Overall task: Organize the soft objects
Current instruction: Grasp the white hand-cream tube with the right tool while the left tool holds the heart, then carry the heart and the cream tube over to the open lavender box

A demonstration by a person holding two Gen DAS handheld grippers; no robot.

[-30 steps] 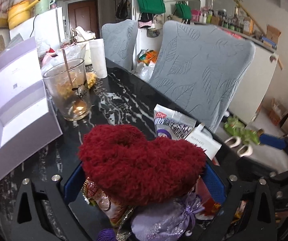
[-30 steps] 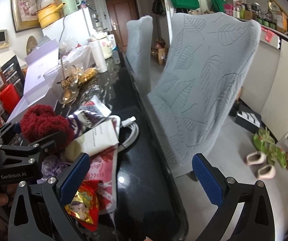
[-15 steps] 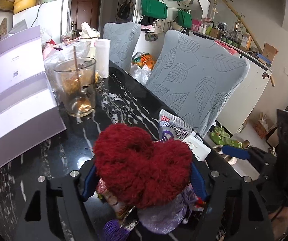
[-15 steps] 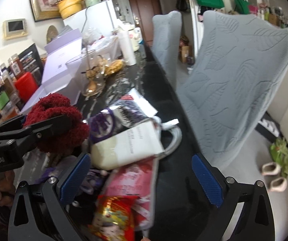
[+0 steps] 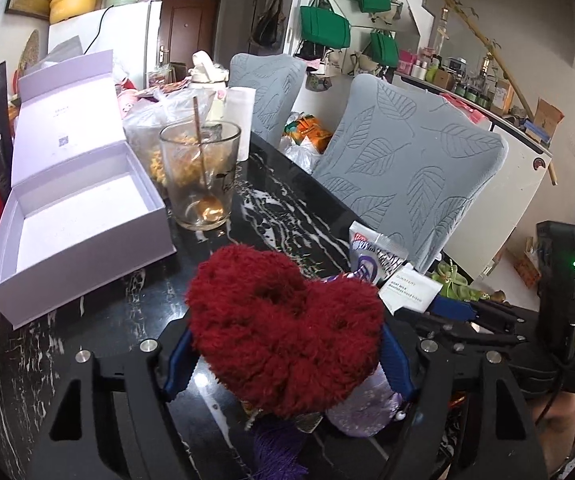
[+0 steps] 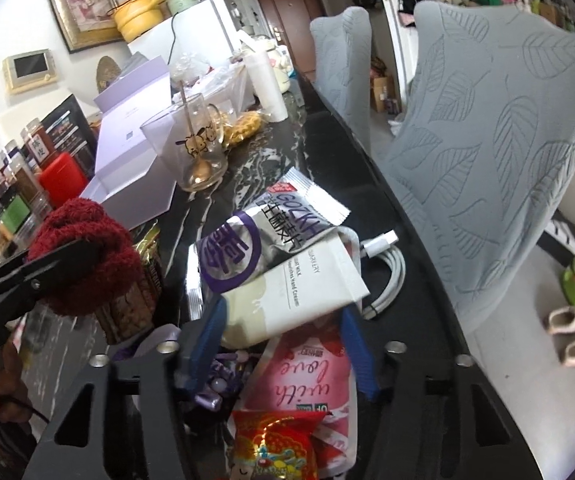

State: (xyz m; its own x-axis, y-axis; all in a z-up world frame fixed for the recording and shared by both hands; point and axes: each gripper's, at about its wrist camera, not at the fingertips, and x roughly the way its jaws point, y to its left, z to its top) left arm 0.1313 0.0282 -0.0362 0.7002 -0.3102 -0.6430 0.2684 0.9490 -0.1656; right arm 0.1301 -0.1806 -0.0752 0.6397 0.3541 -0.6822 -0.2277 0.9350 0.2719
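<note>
The left tongs [image 5: 283,356] are clamped on the red scrunchie [image 5: 283,328], holding it above the dark surface [image 5: 271,208] at the 6 o'clock edge of the left view. The scrunchie looks light, plush and springy; it squashes between the blue pads [image 5: 177,364] and is unlikely to slip, so a pinch across its bulk serves well (nothing in it seems breakable). The open lilac box [image 5: 79,216] lies at 9 o'clock and may be its destination.

The right tongs [image 6: 283,344] are closing around the cream tube [image 6: 291,292], its tail end between the blue fingers [image 6: 207,332]; whether they actually press it cannot be told. The tube looks smooth and pliable, best taken across its flat body.

Readable writing: "GOAT MILK … Hand Cream" on the tube, "GOZKH" on the silver sachet [image 6: 271,232] at 12 o'clock, "with love" on the pink packet [image 6: 299,380] beneath.
</note>
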